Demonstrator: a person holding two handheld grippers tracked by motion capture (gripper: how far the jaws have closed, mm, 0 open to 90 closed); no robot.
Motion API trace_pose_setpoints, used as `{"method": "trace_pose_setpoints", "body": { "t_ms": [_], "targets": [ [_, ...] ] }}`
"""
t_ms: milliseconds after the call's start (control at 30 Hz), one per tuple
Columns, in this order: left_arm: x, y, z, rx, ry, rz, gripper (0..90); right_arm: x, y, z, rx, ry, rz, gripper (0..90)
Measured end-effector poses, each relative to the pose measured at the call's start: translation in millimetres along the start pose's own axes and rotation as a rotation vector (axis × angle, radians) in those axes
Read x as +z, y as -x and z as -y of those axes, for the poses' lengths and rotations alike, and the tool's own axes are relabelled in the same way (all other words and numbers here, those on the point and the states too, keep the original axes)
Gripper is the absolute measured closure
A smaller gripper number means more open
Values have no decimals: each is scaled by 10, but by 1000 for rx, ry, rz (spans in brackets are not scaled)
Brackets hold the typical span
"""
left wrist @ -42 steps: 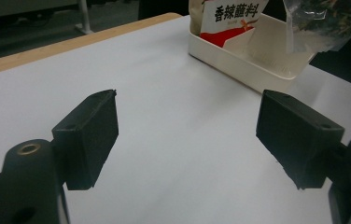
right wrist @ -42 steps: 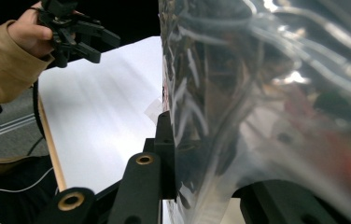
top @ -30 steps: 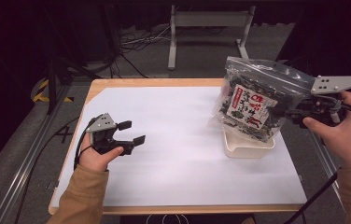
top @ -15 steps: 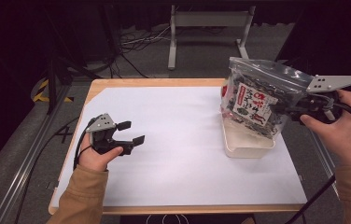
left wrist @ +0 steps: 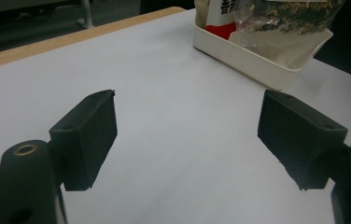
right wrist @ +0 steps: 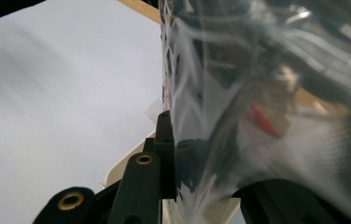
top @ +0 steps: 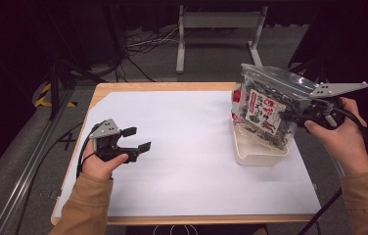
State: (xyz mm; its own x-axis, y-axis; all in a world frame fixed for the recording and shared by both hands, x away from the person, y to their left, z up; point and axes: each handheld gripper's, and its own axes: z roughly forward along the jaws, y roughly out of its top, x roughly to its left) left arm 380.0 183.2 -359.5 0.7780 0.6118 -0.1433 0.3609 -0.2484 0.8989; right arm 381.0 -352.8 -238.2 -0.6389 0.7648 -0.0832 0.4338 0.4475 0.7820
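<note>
My right gripper [top: 303, 115] is clamped on the right edge of the clear plastic bag of dark dried contents with a white, red and black label [top: 265, 110]; the right gripper view shows the film pinched between my jaws. The bag stands upright, long axis roughly vertical and leaning slightly left, its lower end inside the shallow cream plastic tray [top: 255, 152] at the right side of the white paper-covered table [top: 182, 137]. My left gripper [top: 132, 139] rests at the left near side, jaws spread wide and empty, well apart from bag and tray. I judge the coming move belongs to the right hand: bag and tray lie directly at its jaws, the tray immediately below.
</note>
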Motion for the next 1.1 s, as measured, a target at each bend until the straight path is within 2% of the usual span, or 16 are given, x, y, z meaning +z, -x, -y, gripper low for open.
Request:
{"method": "trace_pose_setpoints", "body": {
  "t_ms": [133,300,400,633,733,833,933,1000,1100],
  "targets": [
    [-6,-3,5,-1,4,-1,203,55,-18,16,2,-21,12,742],
    [-29,-13,23,-10,-2,-5,203,132,4,62,32,-49,22,742],
    [-45,-19,26,-10,4,-7,203,191,18,110,39,-65,5,742],
    [-53,-25,31,-11,-1,-13,201,320,8,208,39,-99,-2,742],
    [-48,-28,35,-22,-3,-14,199,357,16,260,44,-97,-8,743],
    [-46,-32,38,-16,-4,-14,198,378,23,296,53,-100,-13,743],
    [-47,-32,41,-18,-6,-13,198,466,23,369,51,-127,-20,744],
    [-48,-32,42,-21,-8,-16,198,549,4,430,67,-151,-26,746],
    [-45,-23,42,-20,-12,-13,198,542,11,497,82,-140,-26,746]
  ]
}}
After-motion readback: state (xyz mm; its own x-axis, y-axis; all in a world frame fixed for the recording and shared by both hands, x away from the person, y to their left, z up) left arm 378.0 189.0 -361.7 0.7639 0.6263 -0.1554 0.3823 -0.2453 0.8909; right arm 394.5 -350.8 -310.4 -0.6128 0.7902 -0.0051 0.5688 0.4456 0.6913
